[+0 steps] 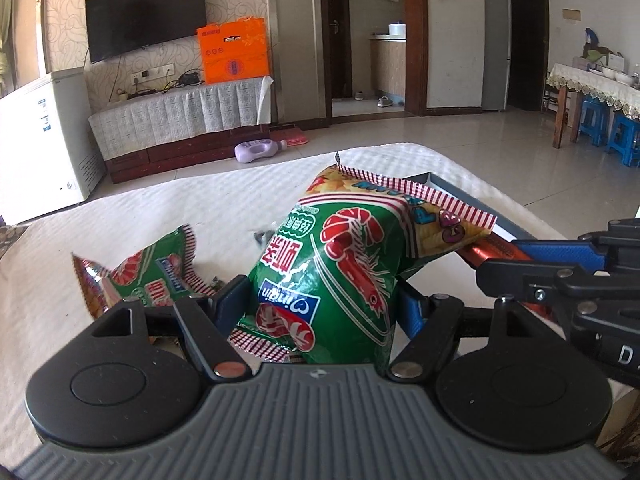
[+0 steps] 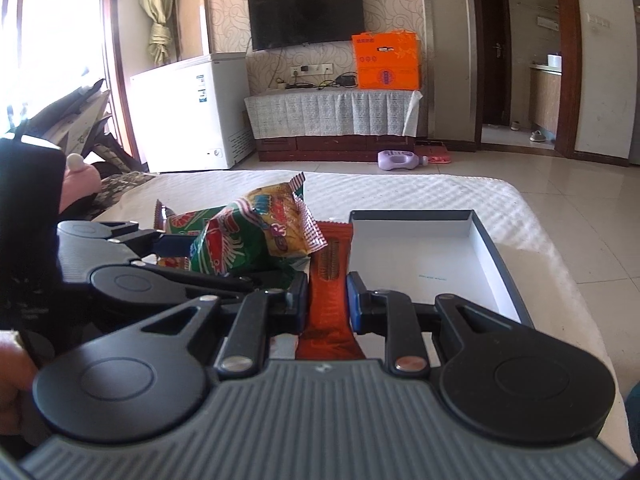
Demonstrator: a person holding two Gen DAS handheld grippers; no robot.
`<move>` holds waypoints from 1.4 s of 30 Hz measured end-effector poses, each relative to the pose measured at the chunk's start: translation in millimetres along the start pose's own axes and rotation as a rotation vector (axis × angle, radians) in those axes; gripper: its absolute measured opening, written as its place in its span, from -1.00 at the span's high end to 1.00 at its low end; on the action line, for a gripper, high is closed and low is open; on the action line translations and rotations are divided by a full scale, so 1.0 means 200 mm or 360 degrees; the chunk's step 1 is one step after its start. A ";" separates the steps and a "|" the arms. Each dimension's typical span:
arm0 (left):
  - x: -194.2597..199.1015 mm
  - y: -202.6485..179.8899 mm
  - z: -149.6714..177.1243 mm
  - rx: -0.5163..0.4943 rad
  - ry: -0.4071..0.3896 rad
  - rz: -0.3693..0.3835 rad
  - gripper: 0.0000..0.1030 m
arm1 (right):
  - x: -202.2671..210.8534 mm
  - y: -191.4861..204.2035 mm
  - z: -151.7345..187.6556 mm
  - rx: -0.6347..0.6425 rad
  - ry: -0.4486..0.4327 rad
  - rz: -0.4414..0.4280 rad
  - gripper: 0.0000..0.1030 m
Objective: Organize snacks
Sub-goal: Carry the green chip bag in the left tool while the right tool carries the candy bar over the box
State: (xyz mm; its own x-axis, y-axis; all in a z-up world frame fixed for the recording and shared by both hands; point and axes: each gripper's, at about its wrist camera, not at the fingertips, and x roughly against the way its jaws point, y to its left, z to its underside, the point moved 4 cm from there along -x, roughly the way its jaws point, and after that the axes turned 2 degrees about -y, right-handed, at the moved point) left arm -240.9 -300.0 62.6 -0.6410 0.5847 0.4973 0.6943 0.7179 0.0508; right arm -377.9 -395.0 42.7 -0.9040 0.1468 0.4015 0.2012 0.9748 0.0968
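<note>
The left gripper (image 1: pixel 320 304) clamps a puffed green shrimp-cracker bag (image 1: pixel 340 264) between its pads, lifted above the white tablecloth (image 1: pixel 200 208). Just beside it, the right gripper (image 2: pixel 328 304) pinches a slim orange snack bar (image 2: pixel 330 280). A second green bag (image 1: pixel 148 280) lies left; the shallow box (image 2: pixel 480 240) sits right

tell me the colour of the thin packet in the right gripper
Orange packet, clearest in the right wrist view.

The left claw (image 1: pixel 320 304) stands wide, clamped on a green shrimp-snack bag (image 1: pixel 340 264), while the right claw (image 2: pixel 328 304), just beside it, pinches an orange wrapper (image 2: pixel 329 280).
</note>
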 end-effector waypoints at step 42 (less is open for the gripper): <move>-0.51 -0.28 -0.11 0.0062 0.0045 0.0230 -0.53 | -0.07 -0.38 0.13 -0.0260 0.0174 0.0266 0.54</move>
State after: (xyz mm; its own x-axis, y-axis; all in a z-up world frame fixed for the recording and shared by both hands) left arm -207.2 -409.0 28.4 -0.5254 0.6724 0.5213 0.7651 0.6414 -0.0562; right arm -391.2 -467.2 5.5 -0.8087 0.2759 0.5195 0.4107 0.8971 0.1629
